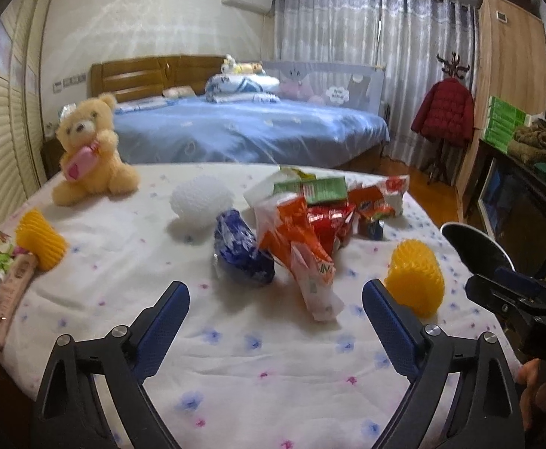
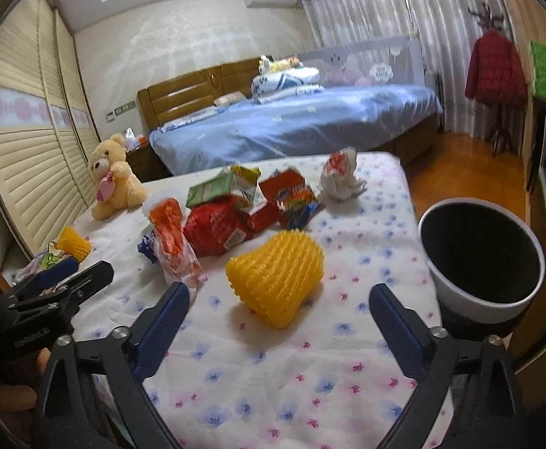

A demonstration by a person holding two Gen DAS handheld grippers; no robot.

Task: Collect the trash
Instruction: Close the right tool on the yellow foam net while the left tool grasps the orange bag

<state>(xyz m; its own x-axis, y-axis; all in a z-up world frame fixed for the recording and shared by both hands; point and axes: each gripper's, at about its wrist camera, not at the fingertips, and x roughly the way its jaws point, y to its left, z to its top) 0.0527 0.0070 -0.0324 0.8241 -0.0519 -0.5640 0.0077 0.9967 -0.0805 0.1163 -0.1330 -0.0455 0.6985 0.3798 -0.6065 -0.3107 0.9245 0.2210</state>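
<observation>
Both grippers, left (image 1: 276, 327) and right (image 2: 279, 331), hold their fingers wide apart over the surface (image 2: 310, 374); two yellow foam nets (image 2: 276, 275) (image 2: 73, 247), one teddy bear (image 1: 88, 149), one bin (image 2: 482, 258)

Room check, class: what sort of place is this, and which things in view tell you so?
Most likely a home bedroom: a bed with blue bedding and a wooden headboard, a teddy bear, and a red jacket on a coat stand beside curtains.

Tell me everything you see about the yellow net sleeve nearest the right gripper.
The yellow net sleeve is a ribbed foam mesh tube, flared and slightly squashed. It lies on its side on the floral sheet, apart from the wrapper pile. Nothing grips it: the right gripper stands open just before it.
</observation>
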